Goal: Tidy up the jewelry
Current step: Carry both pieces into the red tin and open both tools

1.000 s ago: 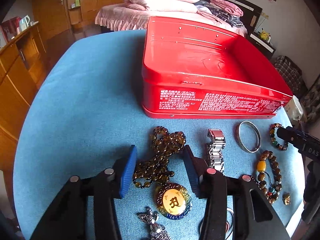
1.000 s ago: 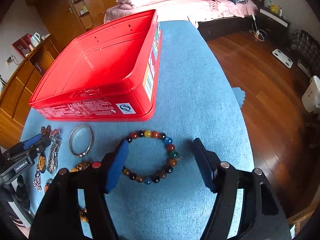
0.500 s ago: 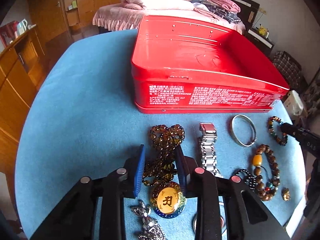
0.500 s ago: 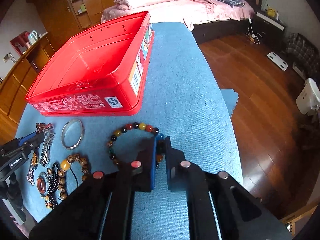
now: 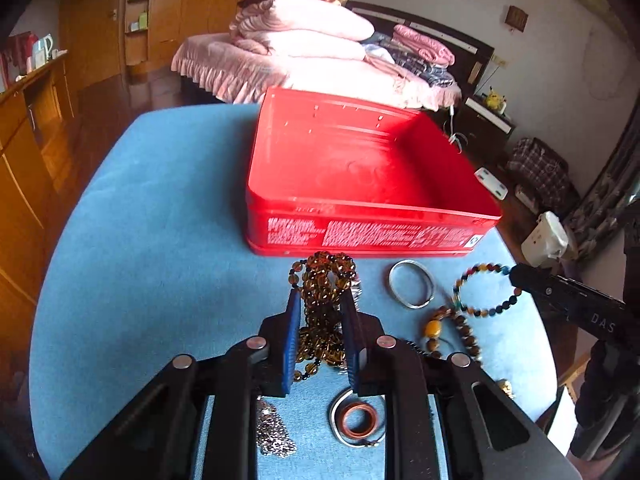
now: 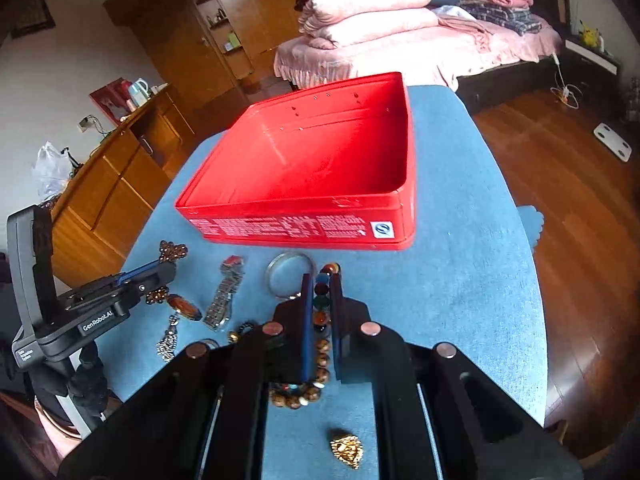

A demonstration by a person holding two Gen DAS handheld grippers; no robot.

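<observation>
Necklace point(image 5: 324, 312) clamped near tin point(image 5: 360, 236).

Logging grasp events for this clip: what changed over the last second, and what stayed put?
Both tongs went from open to closed: the left tongs on the amber bead necklace, the right tongs on the multicolored bead bracelet, both starting to lift. The red tin, silver bangle and watch kept their places.

Home bedrm — bed point(image 6: 420, 48), wardrobe point(image 6: 240, 28)
</observation>
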